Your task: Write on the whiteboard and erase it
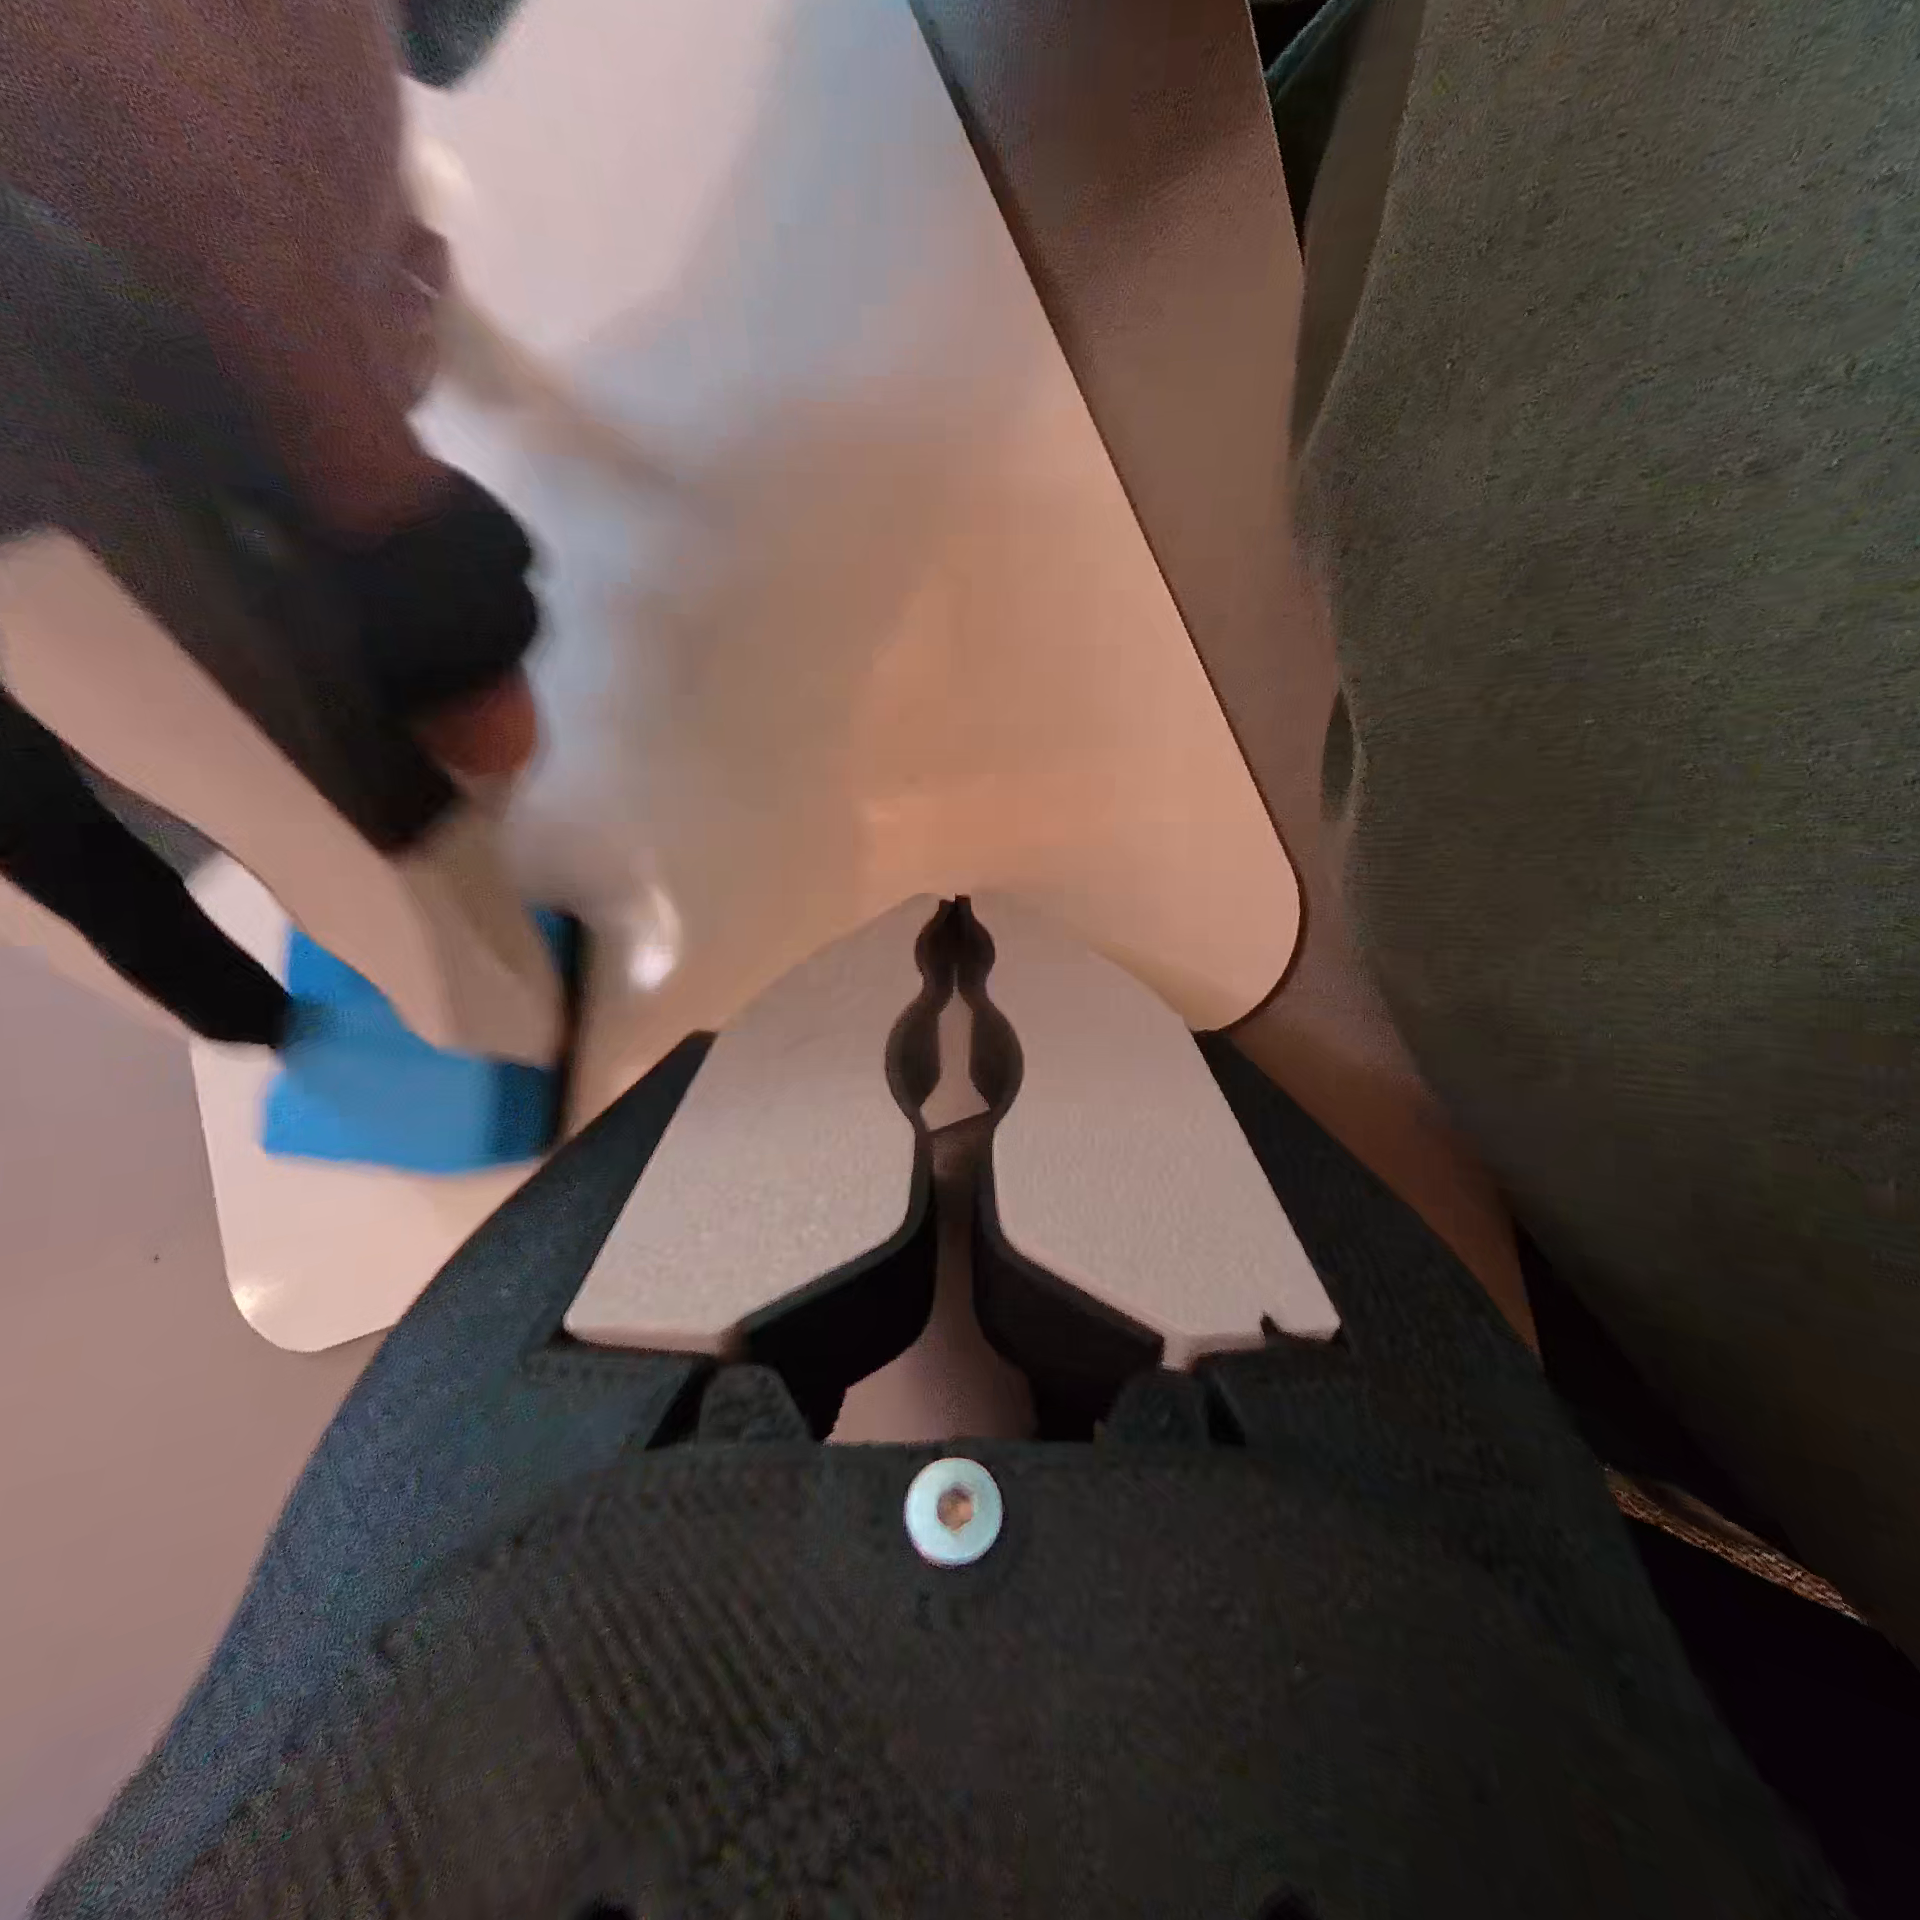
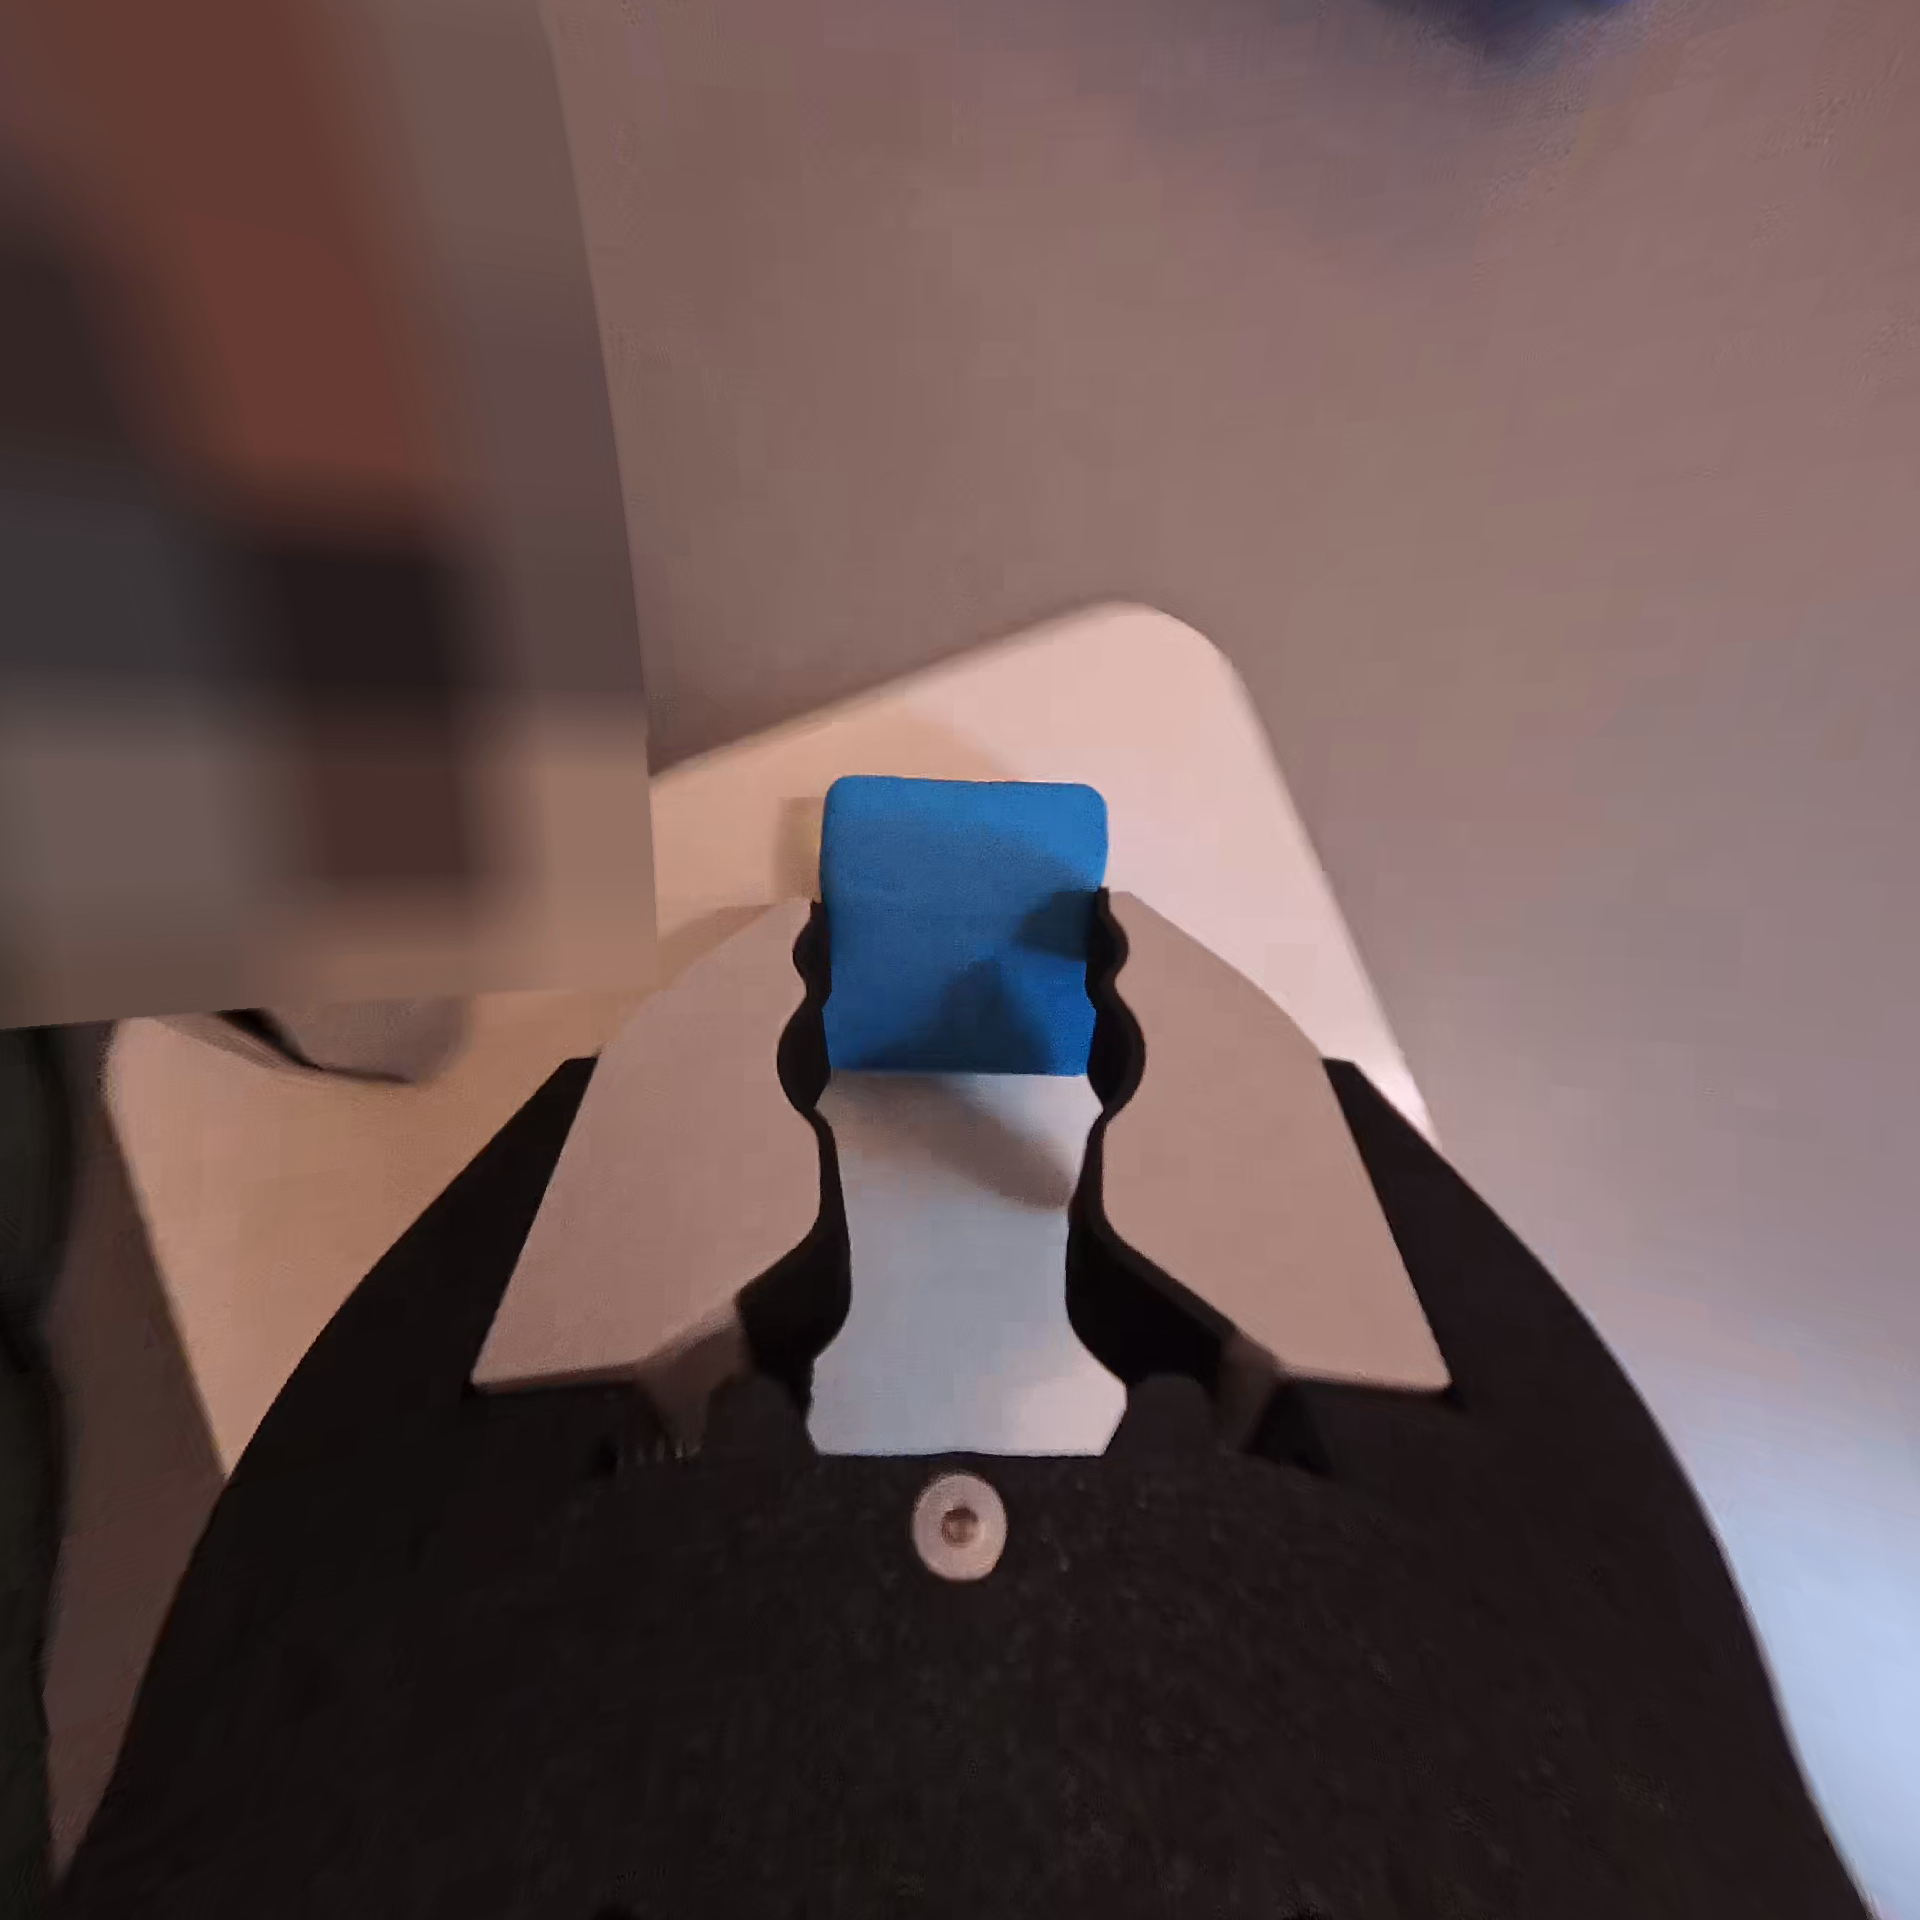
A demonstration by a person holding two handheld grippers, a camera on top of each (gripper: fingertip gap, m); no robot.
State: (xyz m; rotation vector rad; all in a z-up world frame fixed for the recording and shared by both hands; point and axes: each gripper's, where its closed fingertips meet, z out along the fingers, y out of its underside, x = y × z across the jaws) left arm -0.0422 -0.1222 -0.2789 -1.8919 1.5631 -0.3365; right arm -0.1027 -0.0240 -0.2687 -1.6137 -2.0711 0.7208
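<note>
A white whiteboard [image 1: 831, 623] lies on a pale table; no marks show on it. My left gripper [image 1: 956, 912] is shut, its fingertips together over the board's near edge, with nothing seen between them. My right gripper [image 2: 956, 914] is shut on a blue eraser [image 2: 956, 935]; both pads press its sides and it sits on the whiteboard [image 2: 1195, 779] near a rounded corner. In the left wrist view the eraser [image 1: 395, 1091] shows at the board's left side, blurred, under the right gripper and a hand.
The pale table [image 2: 1351, 364] surrounds the board. A person's grey-green clothing [image 1: 1610, 727] fills the right side of the left wrist view, close to the board's corner. The table [image 1: 104, 1351] also shows at lower left.
</note>
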